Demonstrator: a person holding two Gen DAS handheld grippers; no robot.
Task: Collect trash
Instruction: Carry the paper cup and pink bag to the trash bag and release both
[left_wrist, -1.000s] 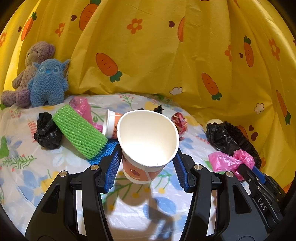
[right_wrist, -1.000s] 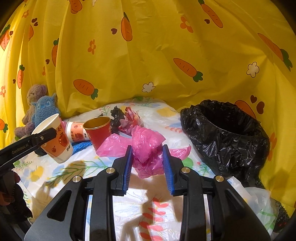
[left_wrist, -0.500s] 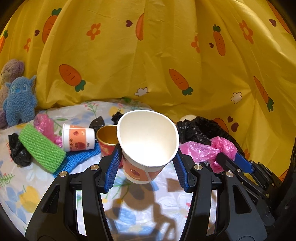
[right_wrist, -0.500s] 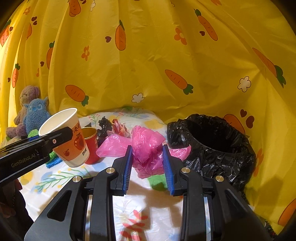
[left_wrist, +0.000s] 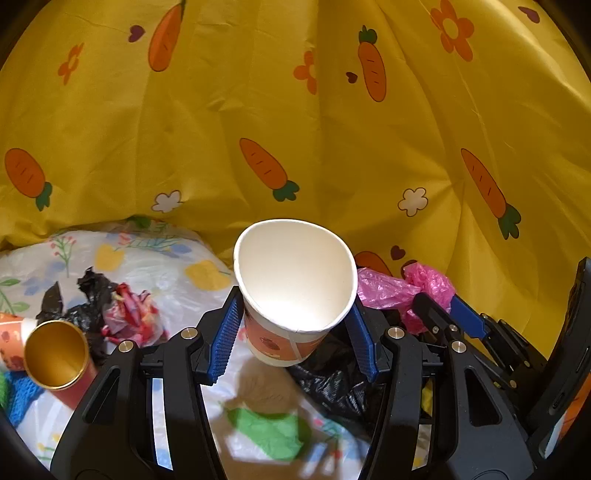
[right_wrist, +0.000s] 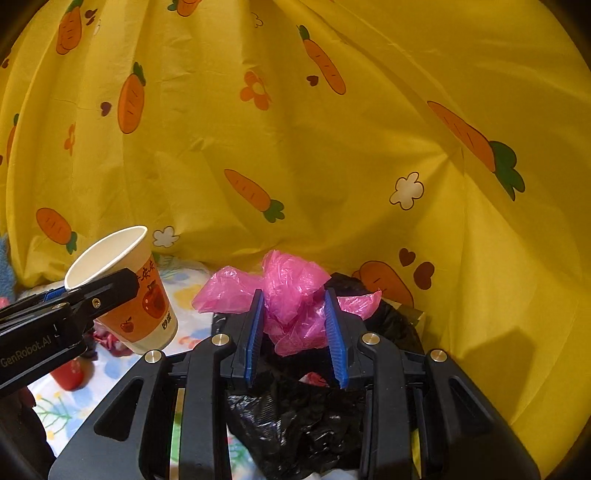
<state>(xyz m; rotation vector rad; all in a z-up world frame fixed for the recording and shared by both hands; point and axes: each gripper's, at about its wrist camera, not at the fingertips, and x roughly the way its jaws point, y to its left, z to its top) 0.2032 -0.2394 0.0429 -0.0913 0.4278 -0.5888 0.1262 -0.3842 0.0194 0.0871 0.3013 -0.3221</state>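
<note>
Your left hand-held gripper (left_wrist: 291, 325) pinches the paper cup (left_wrist: 293, 284) upright while your right hand-held gripper (right_wrist: 295, 330) clamps the pink bag (right_wrist: 291, 295) over the black bin liner (right_wrist: 306, 421) at six o'clock, ready to drop.

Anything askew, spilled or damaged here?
Paper cup in the left gripper is tilted and its rim squeezed oval. Gold-lined cup lies tipped on the cloth. No spill visible.
</note>
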